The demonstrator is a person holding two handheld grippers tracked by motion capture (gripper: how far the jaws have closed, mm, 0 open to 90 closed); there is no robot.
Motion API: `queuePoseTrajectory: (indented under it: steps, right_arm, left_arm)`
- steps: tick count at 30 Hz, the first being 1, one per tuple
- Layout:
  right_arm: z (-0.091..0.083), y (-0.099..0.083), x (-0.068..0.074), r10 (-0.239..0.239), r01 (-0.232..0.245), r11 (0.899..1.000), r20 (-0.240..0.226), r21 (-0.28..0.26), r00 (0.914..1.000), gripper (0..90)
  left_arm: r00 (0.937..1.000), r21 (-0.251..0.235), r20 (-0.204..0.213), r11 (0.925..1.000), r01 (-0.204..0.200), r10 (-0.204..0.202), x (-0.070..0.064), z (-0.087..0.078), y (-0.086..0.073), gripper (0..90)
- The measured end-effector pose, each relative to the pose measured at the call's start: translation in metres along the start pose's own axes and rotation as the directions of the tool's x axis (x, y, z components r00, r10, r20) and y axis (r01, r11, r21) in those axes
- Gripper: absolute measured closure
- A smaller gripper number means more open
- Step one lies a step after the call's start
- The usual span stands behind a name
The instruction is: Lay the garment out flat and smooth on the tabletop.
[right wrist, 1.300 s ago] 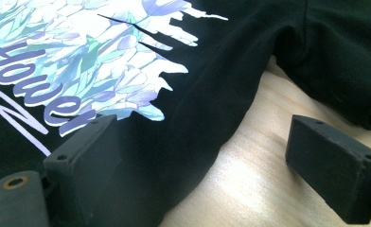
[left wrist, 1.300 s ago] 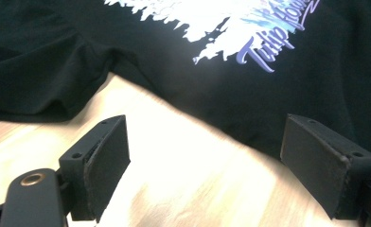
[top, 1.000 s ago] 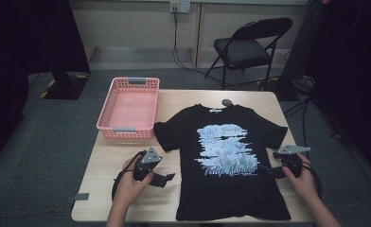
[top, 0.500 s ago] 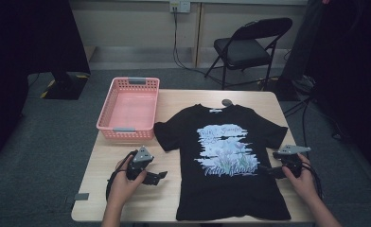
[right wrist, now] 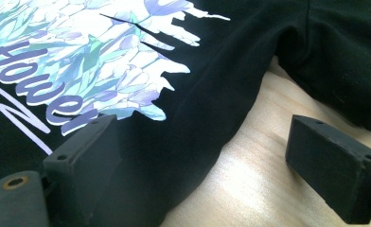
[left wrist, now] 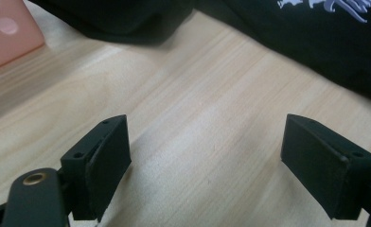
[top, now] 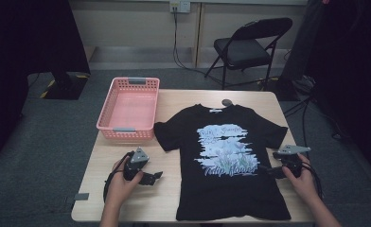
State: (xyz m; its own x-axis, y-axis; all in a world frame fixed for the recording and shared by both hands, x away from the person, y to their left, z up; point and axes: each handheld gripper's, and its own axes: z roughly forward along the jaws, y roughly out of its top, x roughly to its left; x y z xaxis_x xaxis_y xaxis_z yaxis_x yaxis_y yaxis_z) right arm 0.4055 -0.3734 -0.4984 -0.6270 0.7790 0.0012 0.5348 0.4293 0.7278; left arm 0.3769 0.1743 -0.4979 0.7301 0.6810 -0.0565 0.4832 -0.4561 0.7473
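Observation:
A black T-shirt [top: 226, 161] with a pale blue flower print lies flat, face up, on the wooden table [top: 174, 99]. My left gripper [top: 153, 177] rests on bare wood left of the shirt's body, open, nothing between its jaws; the left gripper view shows its fingers [left wrist: 101, 163] wide apart with the shirt's edge [left wrist: 316, 42] beyond. My right gripper [top: 271, 170] sits at the shirt's right side below the sleeve, open. In the right gripper view the shirt's side edge [right wrist: 212, 94] runs between the spread jaws, one over the fabric, one over the wood.
A pink plastic basket [top: 129, 109] stands on the table's back left, with nothing in it. A small round dark object [top: 227, 101] lies by the collar. Behind the table stands a black folding chair [top: 245, 47]. Cables trail on the floor at right.
My left gripper has drawn back to the left, away from the shirt's edge onto bare wood. The right gripper has stayed in place.

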Motion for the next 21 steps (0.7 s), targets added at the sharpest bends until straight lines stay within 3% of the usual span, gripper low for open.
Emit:
queuePoseTrajectory:
  steps: [5, 10, 14, 16, 21]
  right_arm:
    - [0.0, 0.0, 0.0, 0.0, 0.0, 1.0, 0.0, 0.0, 1.0, 10.2]
    - [0.0, 0.0, 0.0, -0.001, 0.001, 1.0, 0.0, 0.0, 1.0, 10.2]
    - [0.0, 0.0, 0.0, -0.002, 0.002, 1.0, 0.0, 0.0, 1.0, 10.2]
    - [0.0, 0.0, 0.0, -0.002, 0.002, 1.0, 0.0, 0.0, 1.0, 10.2]
    - [0.0, 0.0, 0.0, -0.002, 0.002, 1.0, 0.0, 0.0, 1.0, 10.2]
  left_arm:
    - [0.9999, 0.002, -0.011, 0.9999, -0.013, 0.013, 0.001, 0.0, -0.002, 16.5]
    - [0.9985, -0.014, -0.021, 0.9986, -0.05, 0.05, 0.003, 0.0, -0.007, 15.5]
    - [0.9964, -0.078, 0.014, 0.9936, -0.082, 0.083, 0.005, 0.005, -0.014, 5.9]
    - [0.9959, -0.071, 0.021, 0.9938, -0.086, 0.087, 0.004, 0.006, -0.014, 0.0]
    - [0.9965, -0.072, 0.014, 0.994, -0.082, 0.083, 0.003, 0.006, -0.014, 0.0]
